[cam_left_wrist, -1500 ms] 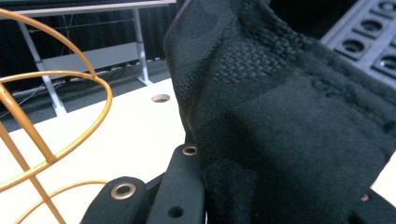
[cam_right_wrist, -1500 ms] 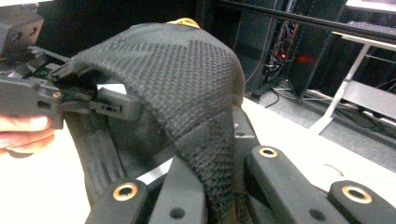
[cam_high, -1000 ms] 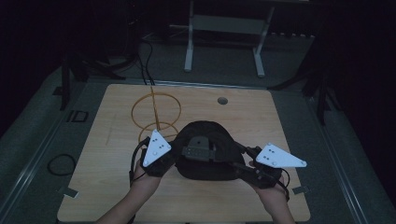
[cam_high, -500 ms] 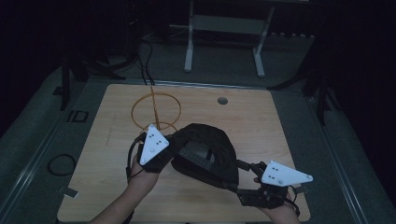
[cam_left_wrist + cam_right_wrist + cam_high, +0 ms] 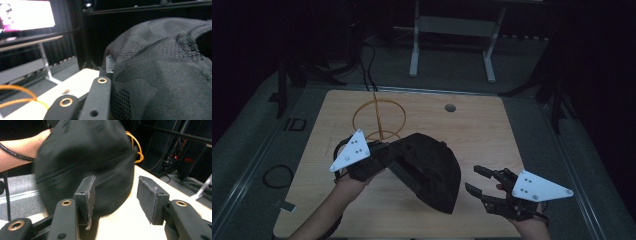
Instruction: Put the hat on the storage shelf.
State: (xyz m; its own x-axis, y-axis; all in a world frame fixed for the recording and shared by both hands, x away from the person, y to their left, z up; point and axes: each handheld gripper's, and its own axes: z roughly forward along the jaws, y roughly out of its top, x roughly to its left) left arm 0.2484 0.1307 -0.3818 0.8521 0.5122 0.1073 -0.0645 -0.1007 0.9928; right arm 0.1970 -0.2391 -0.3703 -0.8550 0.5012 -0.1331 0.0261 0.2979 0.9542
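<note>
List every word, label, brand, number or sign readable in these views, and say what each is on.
"ID": on the floor left of the table.
Bright screen in the left gripper view: too blurred to read.
Black cap: no readable text.

Black knit/mesh cap [image 5: 428,170], dome up, tilted; left edge raised off table [image 5: 492,130], right/lower edge down near front edge, approx. mid-width. Patterned fabric w/ coarser mesh panels. Wire hoop stand just behind, toward back-left.
</note>
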